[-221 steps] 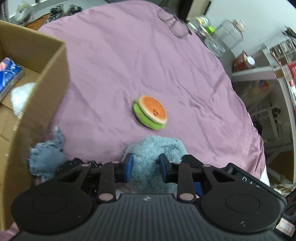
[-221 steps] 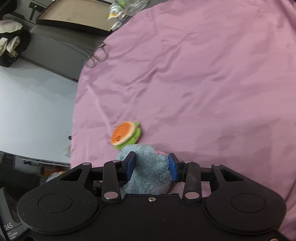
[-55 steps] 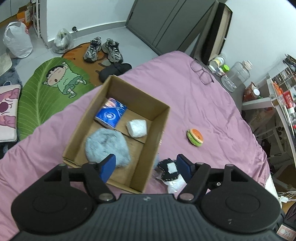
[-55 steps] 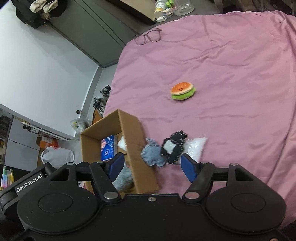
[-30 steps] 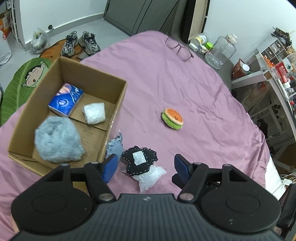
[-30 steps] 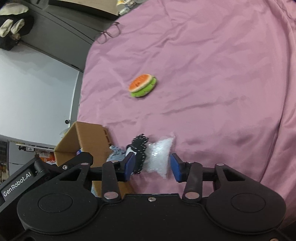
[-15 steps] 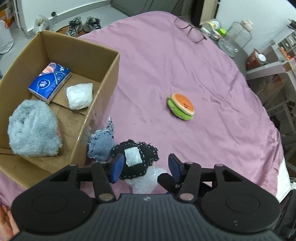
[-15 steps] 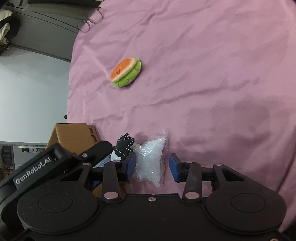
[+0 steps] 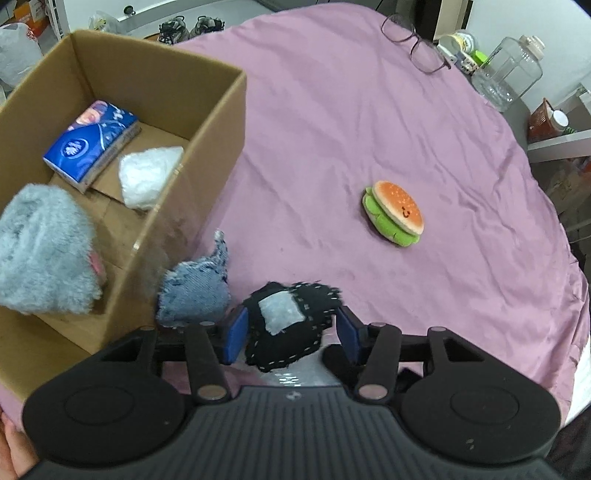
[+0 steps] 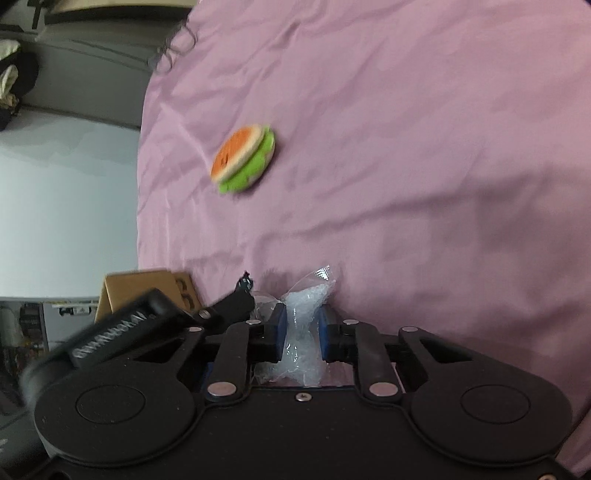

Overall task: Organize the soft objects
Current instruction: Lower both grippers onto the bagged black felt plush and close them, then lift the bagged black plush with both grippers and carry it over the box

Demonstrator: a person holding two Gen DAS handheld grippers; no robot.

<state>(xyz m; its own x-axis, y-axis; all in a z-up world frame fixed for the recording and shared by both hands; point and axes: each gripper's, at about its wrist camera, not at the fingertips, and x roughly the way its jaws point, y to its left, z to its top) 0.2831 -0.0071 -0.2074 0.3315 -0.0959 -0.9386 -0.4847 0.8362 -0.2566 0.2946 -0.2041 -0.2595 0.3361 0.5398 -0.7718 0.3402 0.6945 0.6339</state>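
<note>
My left gripper (image 9: pixel 290 338) straddles a black stitched plush with a white patch (image 9: pixel 286 328) on the purple bedspread; its blue pads are at the plush's two sides, still apart. A denim scrap toy (image 9: pixel 195 291) lies left of it against the cardboard box (image 9: pixel 218 133). The box holds a fluffy grey-blue plush (image 9: pixel 44 247), a blue tissue pack (image 9: pixel 92 140) and a white bag (image 9: pixel 147 175). My right gripper (image 10: pixel 302 330) is shut on a clear bag of white filling (image 10: pixel 304 314). A burger plush (image 9: pixel 393 212) lies further out; it also shows in the right wrist view (image 10: pixel 243 158).
Eyeglasses (image 9: pixel 415 44) lie at the bed's far edge, with jars and bottles (image 9: pixel 509 74) on a side table beyond. The bed drops off at the right. The left gripper's body (image 10: pixel 129 339) shows beside the right one. Shoes (image 9: pixel 188 26) lie on the floor past the box.
Both grippers have come down from above the box to the bed. The left one narrowed around the black plush. The right one closed on the clear bag.
</note>
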